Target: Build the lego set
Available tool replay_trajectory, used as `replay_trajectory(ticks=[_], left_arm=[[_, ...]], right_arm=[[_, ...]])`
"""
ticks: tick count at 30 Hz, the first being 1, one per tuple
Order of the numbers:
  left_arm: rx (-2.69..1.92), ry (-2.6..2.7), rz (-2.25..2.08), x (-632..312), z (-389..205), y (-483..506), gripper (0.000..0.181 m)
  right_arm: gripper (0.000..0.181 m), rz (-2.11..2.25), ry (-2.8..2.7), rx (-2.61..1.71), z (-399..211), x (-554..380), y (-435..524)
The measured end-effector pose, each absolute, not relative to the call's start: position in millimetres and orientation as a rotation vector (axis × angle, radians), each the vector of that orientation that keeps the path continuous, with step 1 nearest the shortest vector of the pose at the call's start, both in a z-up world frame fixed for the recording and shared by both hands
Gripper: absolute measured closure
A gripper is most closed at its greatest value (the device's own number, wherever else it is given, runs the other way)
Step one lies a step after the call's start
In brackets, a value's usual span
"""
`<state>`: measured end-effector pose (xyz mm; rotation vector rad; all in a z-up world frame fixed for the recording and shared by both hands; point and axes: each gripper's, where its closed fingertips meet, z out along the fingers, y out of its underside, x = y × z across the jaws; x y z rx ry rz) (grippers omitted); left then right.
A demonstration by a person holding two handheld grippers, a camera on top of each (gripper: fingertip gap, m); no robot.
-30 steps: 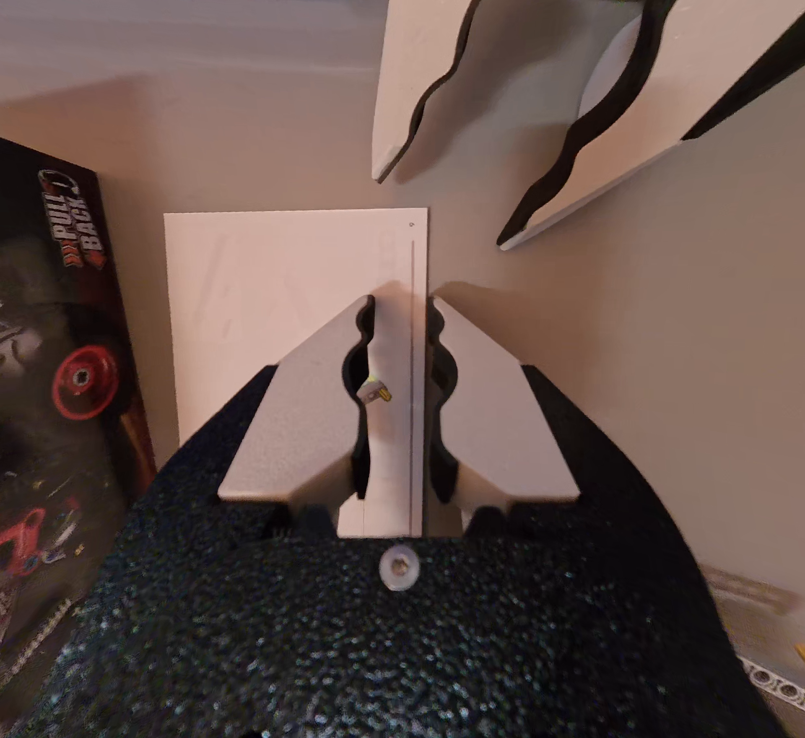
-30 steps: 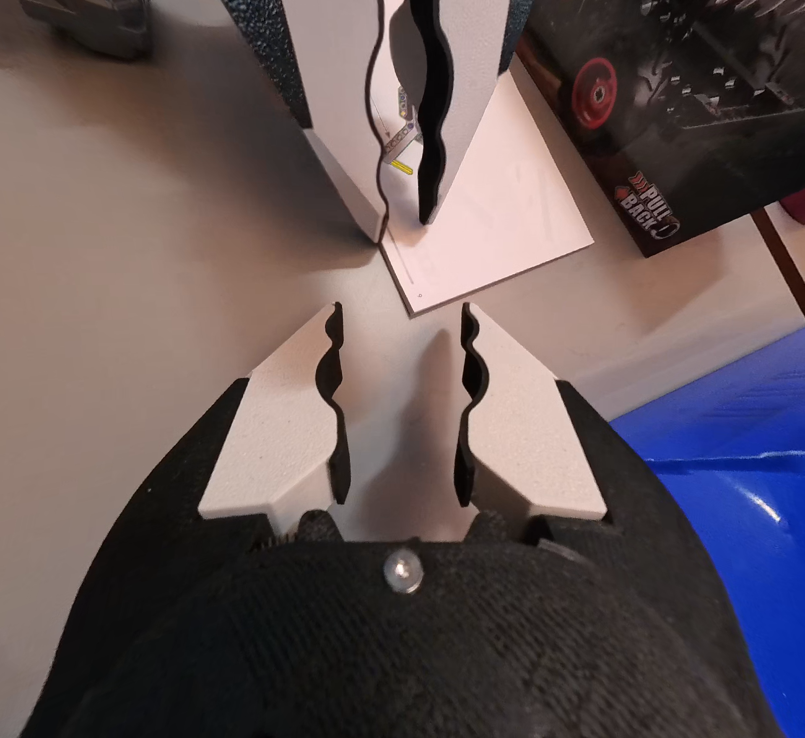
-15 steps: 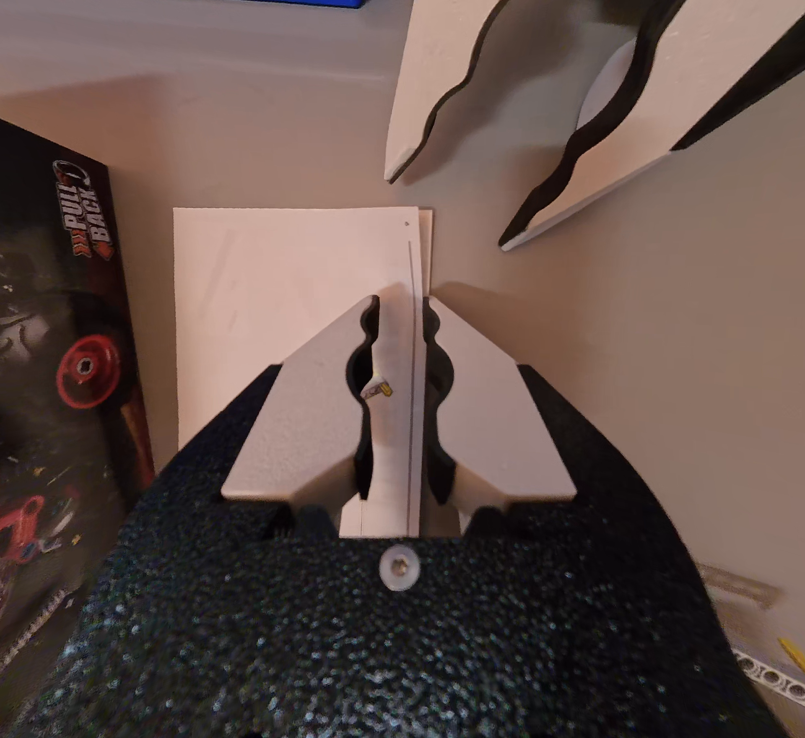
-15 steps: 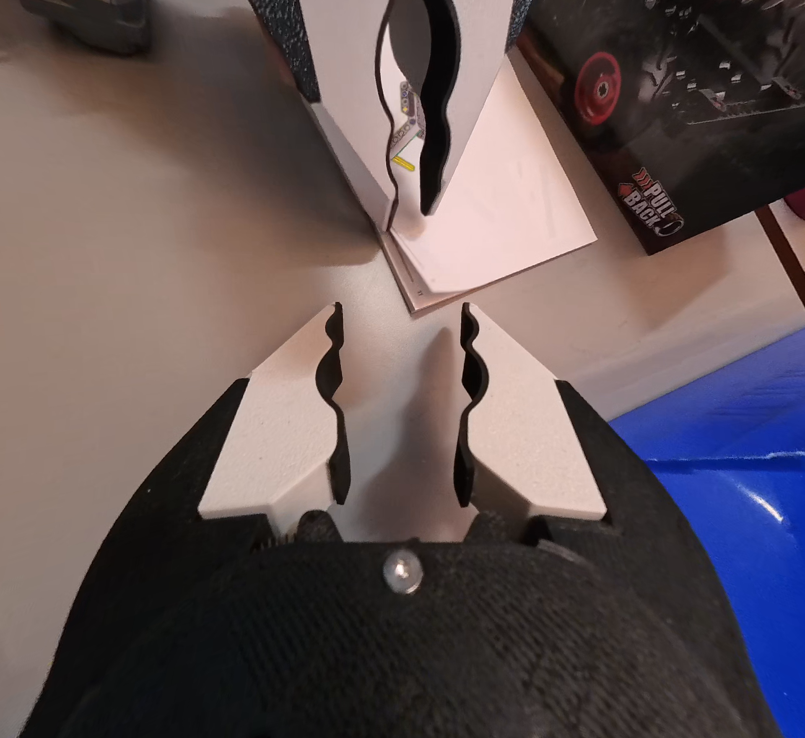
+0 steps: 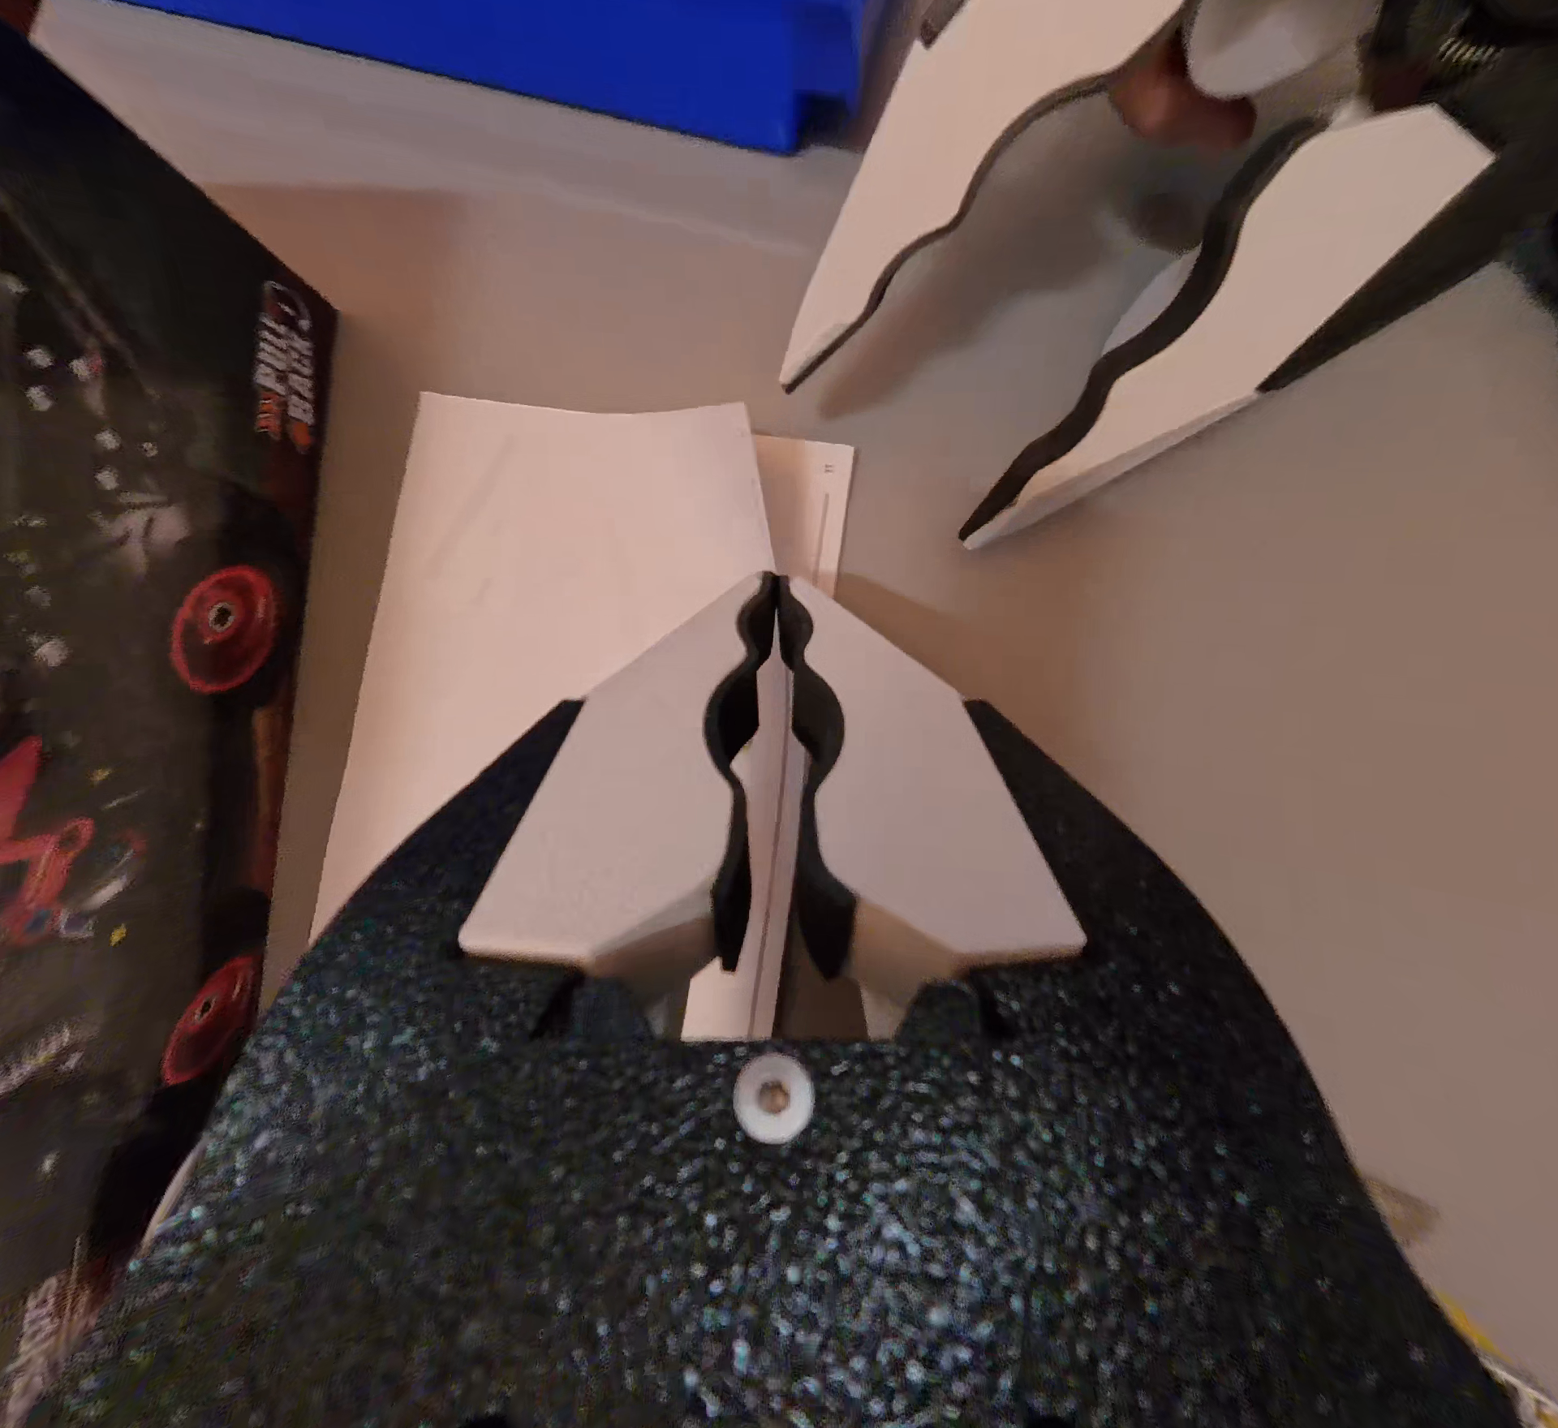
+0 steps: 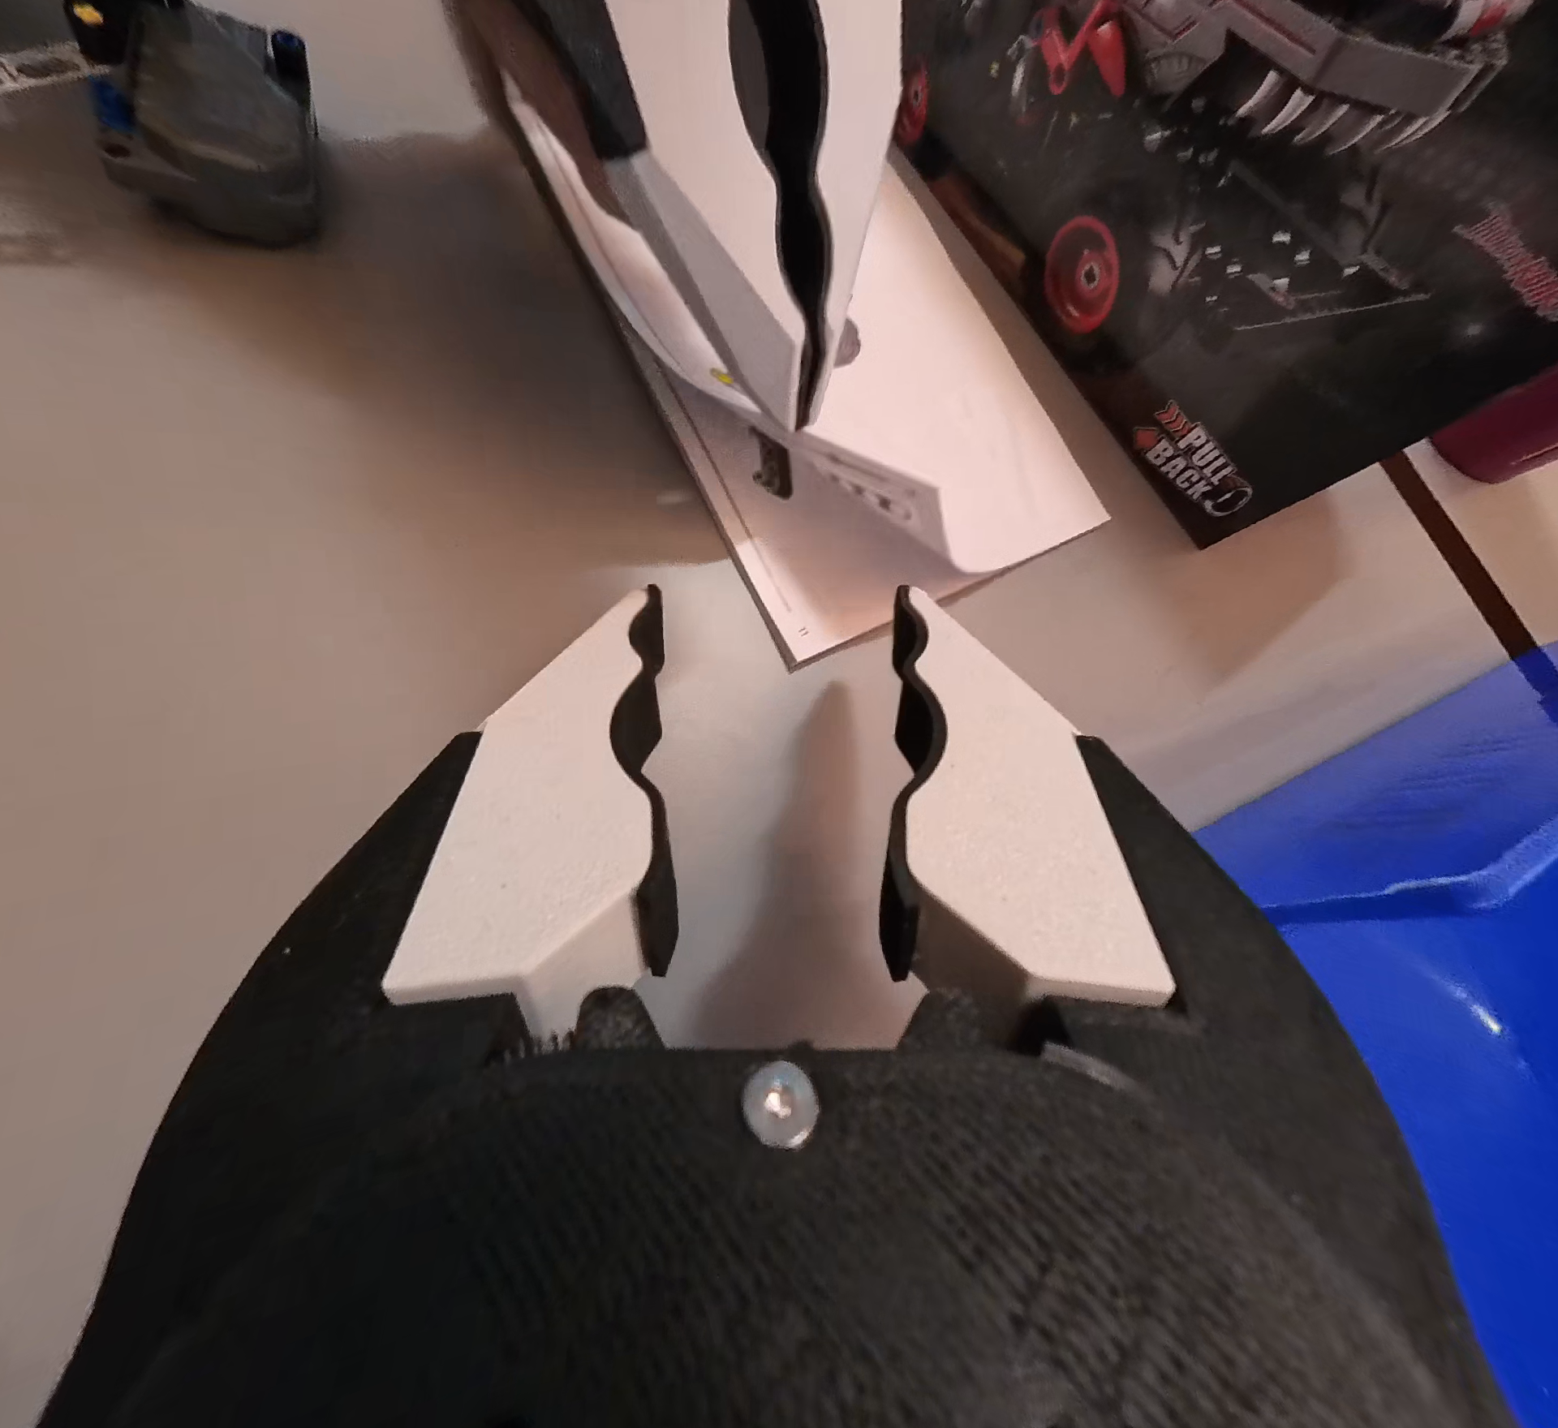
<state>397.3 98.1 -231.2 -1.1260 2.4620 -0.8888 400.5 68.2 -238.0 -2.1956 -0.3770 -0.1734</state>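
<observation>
Warm, dim indoor light leaves soft shadows on the beige tabletop (image 6: pixel 253 544) beneath both grippers, a small glare spot shines on the blue bin (image 6: pixel 1433 1008), wide-angle bending stretches the edges, and motion blur smears the lego box (image 5: pixel 126 629) and the grey lego piece (image 6: pixel 211 123).

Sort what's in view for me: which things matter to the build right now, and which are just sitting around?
In use:
- instruction booklet, top page pinched and lifted
- left gripper, shut on that page
- right gripper, open, holding nothing
- grey Lego assembly

Lying about:
- Lego set box
- blue bin
</observation>
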Motion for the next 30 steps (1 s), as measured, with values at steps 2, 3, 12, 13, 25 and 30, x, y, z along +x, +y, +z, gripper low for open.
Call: replay_trajectory(ticks=[2,3,12,13,25,30], left_arm=[[-1.166,2.379,-0.973,397.9,-216.3,105.6,0.181],[-1.184,2.341,-1.019,396.8,-208.4,109.4,0.181],[-1.247,1.975,-1.307,367.4,-142.7,156.1,0.181],[-1.247,1.934,-1.329,362.3,-136.4,162.2,0.181],[-1.397,1.367,-1.388,284.4,-100.9,264.0,0.181],[-1.463,1.182,-1.27,241.1,-109.4,308.0,0.181]], right_arm=[[0.128,-0.182,-0.362,-2.172,-234.2,401.5,71.8],[0.128,-0.197,-0.348,-2.158,-231.7,403.2,74.1],[0.134,-0.313,-0.333,-2.066,-215.1,401.6,94.8],[0.134,-0.326,-0.338,-2.064,-214.5,400.9,96.3],[0.136,-0.364,-0.383,-2.048,-214.0,387.8,107.9],[0.137,-0.302,-0.401,-2.032,-212.6,372.5,121.2]])
